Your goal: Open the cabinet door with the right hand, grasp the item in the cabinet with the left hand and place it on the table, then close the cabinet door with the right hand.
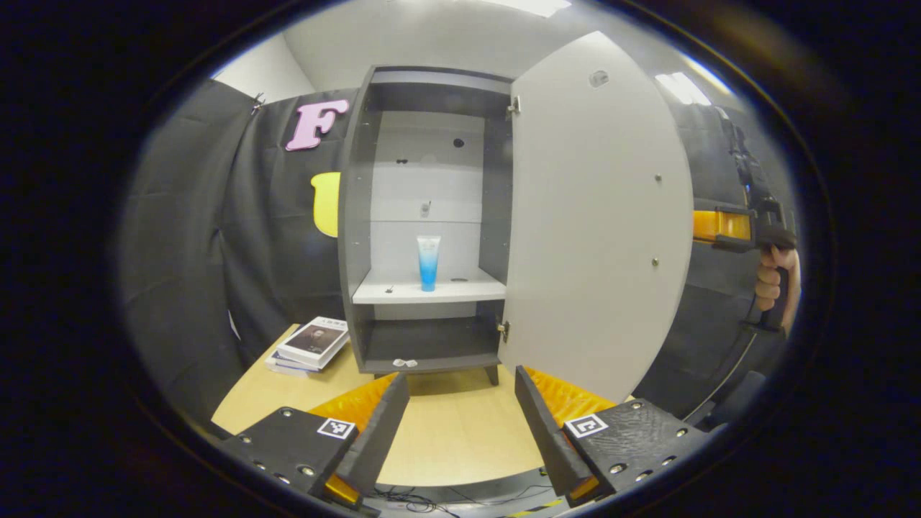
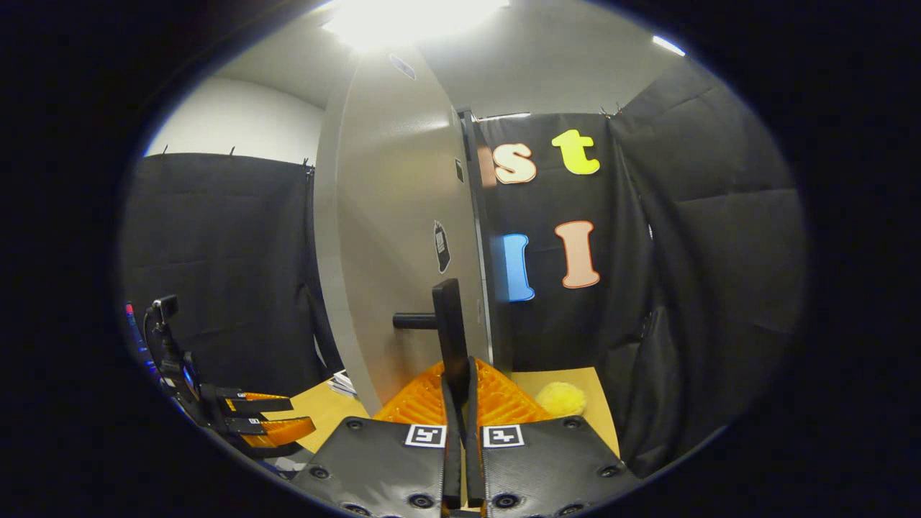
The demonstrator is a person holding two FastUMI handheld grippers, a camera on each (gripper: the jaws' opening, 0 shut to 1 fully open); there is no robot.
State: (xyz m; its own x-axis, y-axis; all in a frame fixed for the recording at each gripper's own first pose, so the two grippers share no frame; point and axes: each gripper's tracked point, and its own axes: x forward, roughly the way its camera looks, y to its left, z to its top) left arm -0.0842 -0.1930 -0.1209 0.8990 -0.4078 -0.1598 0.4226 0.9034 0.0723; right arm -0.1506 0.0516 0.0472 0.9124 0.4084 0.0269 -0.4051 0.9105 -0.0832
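Cabinet (image 1: 432,216) on the table (image 1: 453,432), door (image 1: 597,216) swung wide open; blue tube (image 1: 428,262) stands upright on the white middle shelf (image 1: 432,291), books (image 1: 311,345) stacked just left of the cabinet. Left gripper (image 1: 460,414) wide apart, holding nothing, well short of the tube. Right gripper (image 2: 458,403) clamped on the door handle (image 2: 450,338), yellow fluffy ball (image 2: 561,398) on the table near it.
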